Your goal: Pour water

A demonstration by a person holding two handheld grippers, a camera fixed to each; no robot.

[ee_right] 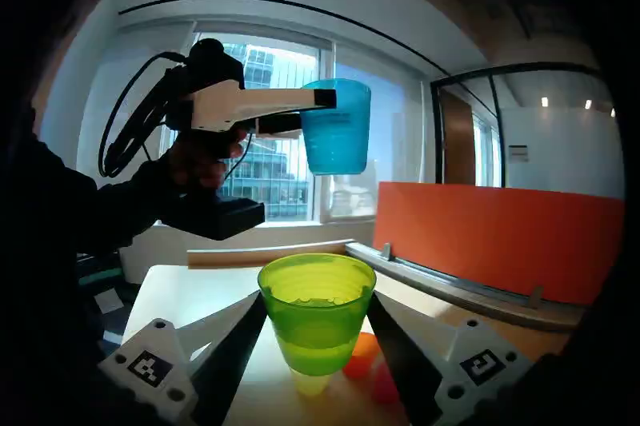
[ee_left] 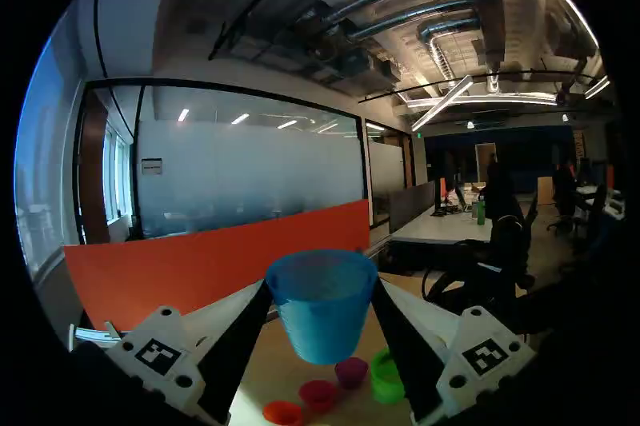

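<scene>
Fingers of the left gripper are clamped on a translucent blue plastic cup, held upright and high up by a hand in front of the big window. Right gripper squeezes a translucent green plastic cup from both sides, low over the pale tabletop, with what looks like water in its lower part. Small orange cup, small red cup and small purple cup sit on the table under the blue one
</scene>
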